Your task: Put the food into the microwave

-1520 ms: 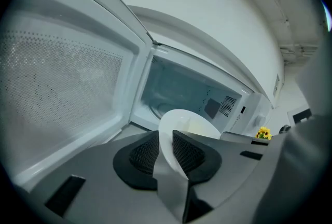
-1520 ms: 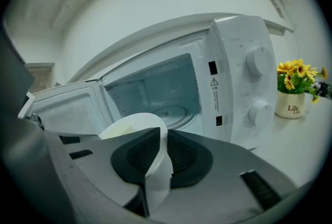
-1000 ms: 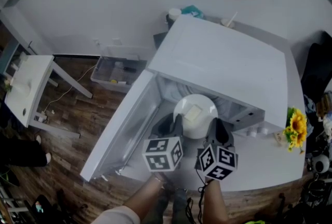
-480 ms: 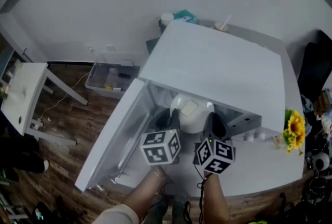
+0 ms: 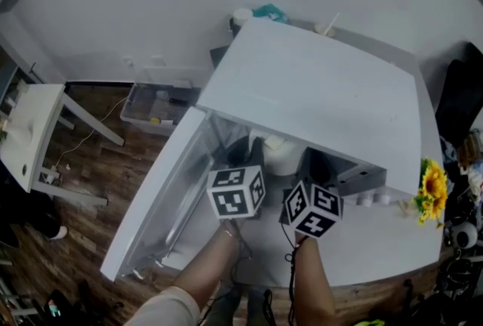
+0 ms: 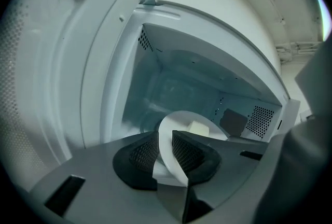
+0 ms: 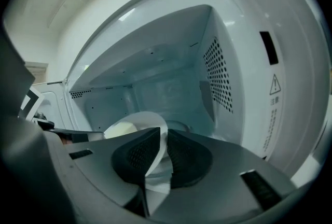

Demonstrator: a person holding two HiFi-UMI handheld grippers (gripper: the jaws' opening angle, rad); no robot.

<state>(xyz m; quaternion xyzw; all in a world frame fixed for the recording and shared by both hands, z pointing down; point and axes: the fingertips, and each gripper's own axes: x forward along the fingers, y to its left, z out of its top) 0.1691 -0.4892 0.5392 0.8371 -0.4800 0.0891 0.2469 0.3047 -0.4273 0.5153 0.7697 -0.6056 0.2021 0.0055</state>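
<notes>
Both forearms reach forward side by side, left gripper [image 5: 243, 155] and right gripper [image 5: 317, 166] tilted slightly down into the open microwave [image 5: 317, 90] on the desk [image 5: 362, 241]. Each gripper's fingers [image 6: 141, 151] pinch a rim of the white plate [image 6: 179, 123], which carries the pale food [image 6: 198, 128] in the microwave's mouth. A warning-triangle label [image 7: 274, 88] marks the frame; its print is unreadable.

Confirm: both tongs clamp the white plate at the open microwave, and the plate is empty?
Not empty: a pale block of food sits on the plate, seen in the left gripper view. The left tongs and right tongs both clamp it at the open microwave.
</notes>
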